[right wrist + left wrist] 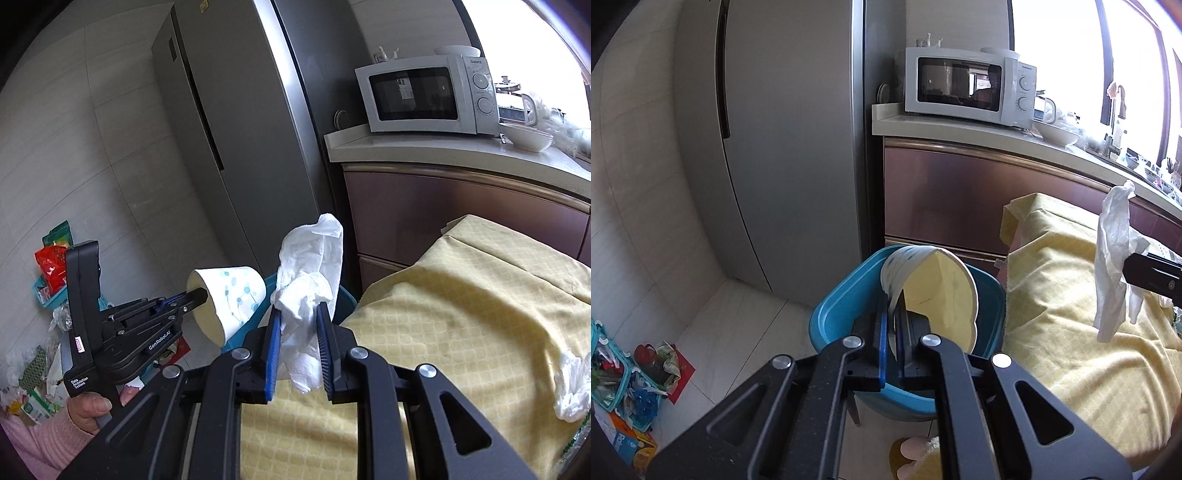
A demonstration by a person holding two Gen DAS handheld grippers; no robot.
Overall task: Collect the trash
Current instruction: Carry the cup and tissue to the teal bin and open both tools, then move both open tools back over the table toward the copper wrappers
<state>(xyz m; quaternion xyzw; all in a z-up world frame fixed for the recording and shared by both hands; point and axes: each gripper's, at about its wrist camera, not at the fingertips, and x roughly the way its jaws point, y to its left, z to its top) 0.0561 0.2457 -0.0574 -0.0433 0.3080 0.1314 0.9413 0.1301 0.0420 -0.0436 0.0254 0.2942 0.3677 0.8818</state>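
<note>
Pinching a paper cup (931,291) over the blue bin (831,314), the left gripper (892,332) is nearing a drop, the right gripper (297,343) is clamping a tissue (310,280), and another tissue (572,384) at lower right is waiting.

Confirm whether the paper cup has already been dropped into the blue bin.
No, the left tongs are clamped on the paper cup, tilted above the blue bin.

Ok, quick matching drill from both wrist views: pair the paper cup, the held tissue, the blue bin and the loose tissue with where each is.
Things:
1. paper cup
2. held tissue
3. blue bin
4. loose tissue

Places:
A. lying on the yellow tablecloth
B. on the floor beside the table
C. clamped in the left gripper
D. clamped in the right gripper

Pairs: 1-C, 2-D, 3-B, 4-A
</note>
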